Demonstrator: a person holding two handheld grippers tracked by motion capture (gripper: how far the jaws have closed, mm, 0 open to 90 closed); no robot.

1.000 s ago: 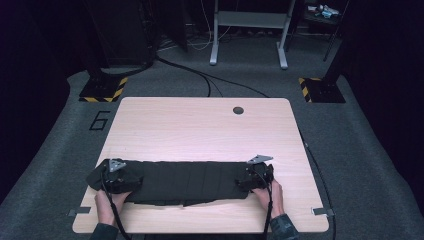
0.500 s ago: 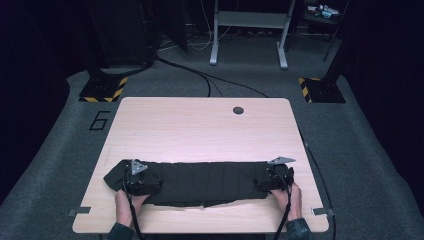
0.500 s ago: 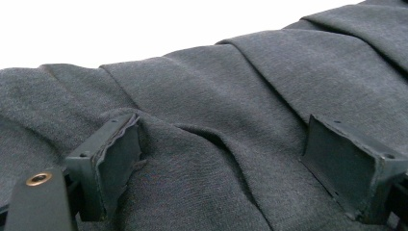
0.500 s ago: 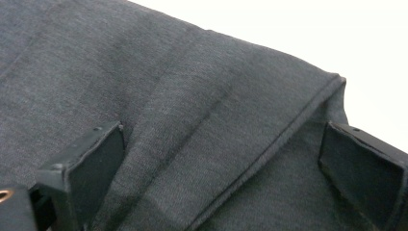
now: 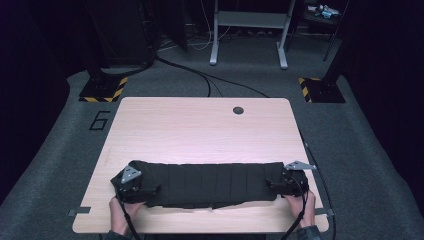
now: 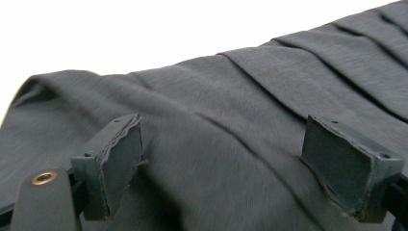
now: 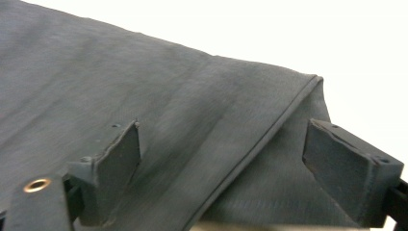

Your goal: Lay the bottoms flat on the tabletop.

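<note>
- You see a light wooden tabletop [image 5: 200, 130] with a round cable hole [image 5: 238, 110] near its far edge.
- On the grey carpet [image 5: 370, 165] a number 6 [image 5: 99, 120] is marked.
- Two hazard-striped bases [image 5: 102, 90] flank the far side.
- Black cables [image 5: 200, 80] run past a grey frame [image 5: 248, 30].

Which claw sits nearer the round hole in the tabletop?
Right. The right claw, at the dark cloth's right end, lies nearly below and slightly right of the hole. The left claw, at the cloth's left end, is farther off to the left.
</note>
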